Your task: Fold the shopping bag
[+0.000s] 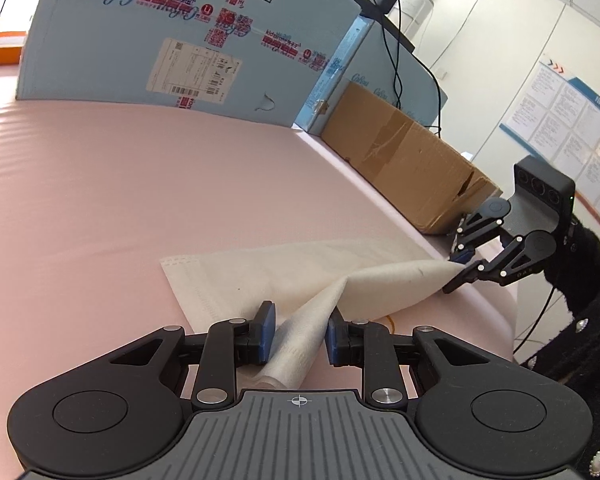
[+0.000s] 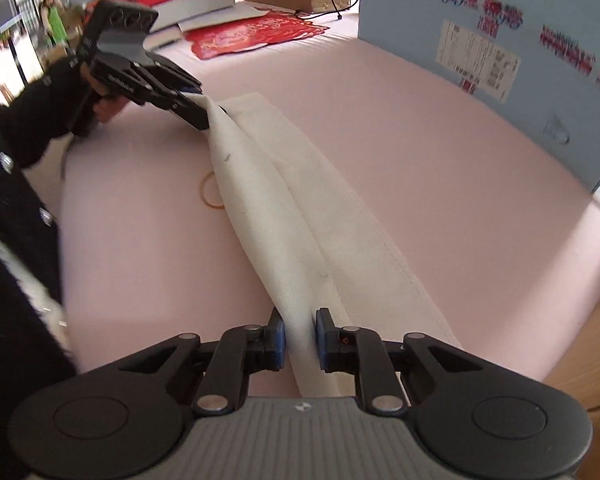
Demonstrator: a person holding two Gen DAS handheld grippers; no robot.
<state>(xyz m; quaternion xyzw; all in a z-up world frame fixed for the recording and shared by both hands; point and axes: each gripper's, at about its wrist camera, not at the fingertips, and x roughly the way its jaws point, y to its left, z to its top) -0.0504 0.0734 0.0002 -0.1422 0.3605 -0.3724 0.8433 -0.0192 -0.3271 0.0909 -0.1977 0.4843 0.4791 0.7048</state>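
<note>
Nearest, your left tool (image 1: 300, 334) pinches the white shopping bag (image 1: 260, 276) edge loosely; your right tool (image 2: 300, 334) pinches the opposite end. Lifted along its near edge, the bag's far half rests on the pink surface (image 1: 100, 200). Uneven pulling may slip fabric free or skew the fold.

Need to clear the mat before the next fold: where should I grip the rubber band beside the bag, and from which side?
Take the rubber band on its arc farthest from the shopping bag, coming straight down. It lies flat on the pink mat, and its other edge reaches the raised bag fold.
</note>
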